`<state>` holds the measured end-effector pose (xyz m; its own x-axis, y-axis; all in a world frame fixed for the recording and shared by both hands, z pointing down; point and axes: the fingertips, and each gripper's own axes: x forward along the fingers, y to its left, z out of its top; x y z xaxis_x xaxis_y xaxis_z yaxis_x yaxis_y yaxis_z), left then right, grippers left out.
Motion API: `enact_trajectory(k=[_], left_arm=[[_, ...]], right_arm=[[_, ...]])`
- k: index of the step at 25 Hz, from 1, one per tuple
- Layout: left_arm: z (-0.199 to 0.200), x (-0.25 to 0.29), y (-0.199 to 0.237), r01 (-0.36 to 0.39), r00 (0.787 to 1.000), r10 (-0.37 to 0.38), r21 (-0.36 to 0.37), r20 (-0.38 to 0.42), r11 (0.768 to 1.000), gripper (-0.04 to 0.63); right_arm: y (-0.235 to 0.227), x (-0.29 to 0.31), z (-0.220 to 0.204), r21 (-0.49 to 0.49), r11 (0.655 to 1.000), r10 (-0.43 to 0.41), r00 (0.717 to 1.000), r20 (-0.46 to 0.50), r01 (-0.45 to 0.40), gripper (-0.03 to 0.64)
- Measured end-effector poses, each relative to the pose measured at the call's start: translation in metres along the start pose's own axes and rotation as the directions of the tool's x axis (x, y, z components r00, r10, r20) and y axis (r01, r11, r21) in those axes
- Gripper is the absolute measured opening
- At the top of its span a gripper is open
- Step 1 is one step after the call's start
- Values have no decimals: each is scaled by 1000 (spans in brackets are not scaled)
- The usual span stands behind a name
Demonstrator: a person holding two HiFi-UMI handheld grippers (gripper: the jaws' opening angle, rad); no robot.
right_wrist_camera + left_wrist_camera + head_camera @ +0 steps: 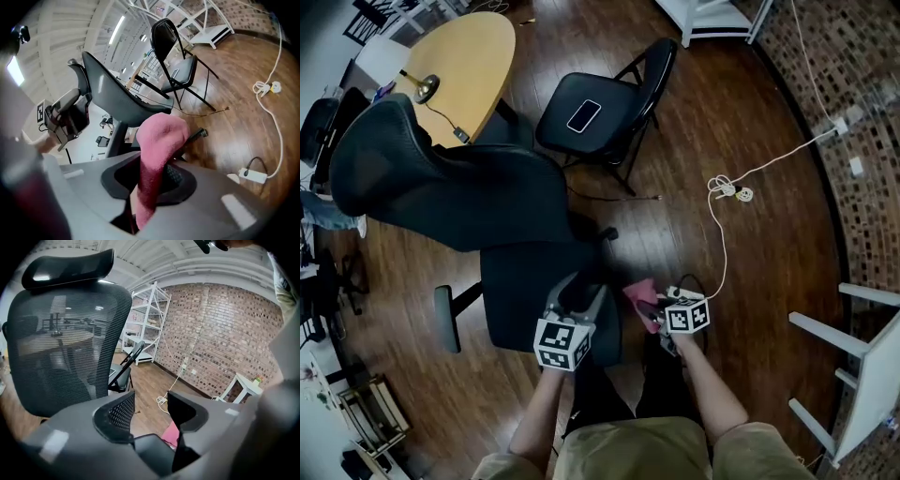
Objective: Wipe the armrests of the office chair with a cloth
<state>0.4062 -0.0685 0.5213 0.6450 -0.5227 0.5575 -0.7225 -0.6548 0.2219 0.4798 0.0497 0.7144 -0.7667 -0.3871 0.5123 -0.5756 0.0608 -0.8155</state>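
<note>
Pink cloth point(161, 136) pinched in right tongs point(150, 176), masking their tips; left tongs point(150, 413) spread.

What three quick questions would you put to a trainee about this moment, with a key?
1. True or false: the left gripper has its jaws shut on the pink cloth.
2. What lies on the seat of the folding chair? A) a phone B) a mug C) a book
3. Fill in: the white cable runs from the power strip on the floor to the ____ wall.

Key:
1. False. The left gripper's jaws stand apart with nothing between them. The right gripper holds the cloth.
2. A
3. brick
</note>
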Motion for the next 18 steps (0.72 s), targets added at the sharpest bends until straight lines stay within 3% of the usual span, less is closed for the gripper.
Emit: enact_trajectory(k=[4, 7, 9, 12, 18], left_arm=[[-4, 13, -3, 1, 1000, -1, -2, -18, 1000, 202], [-8, 20, -3, -3, 1000, 3, -7, -27, 1000, 202], [-11, 23, -3, -7, 1000, 7, -13, -24, 1000, 202], [-14, 23, 2, -16, 1000, 16, -38, -11, 999, 202], [-7, 26, 27, -35, 999, 37, -84, 27, 996, 202]], right_arm=[[27, 26, -7, 12, 988, 154, 988, 18, -154, 74], [50, 45, -9, 42, 946, 321, 946, 47, -323, 55], [50, 54, -10, 68, 926, 368, 928, 56, -371, 57], [35, 70, -8, 46, 944, 325, 945, 41, -326, 60], [-28, 119, 5, -13, 995, 100, 994, -49, -101, 58]])
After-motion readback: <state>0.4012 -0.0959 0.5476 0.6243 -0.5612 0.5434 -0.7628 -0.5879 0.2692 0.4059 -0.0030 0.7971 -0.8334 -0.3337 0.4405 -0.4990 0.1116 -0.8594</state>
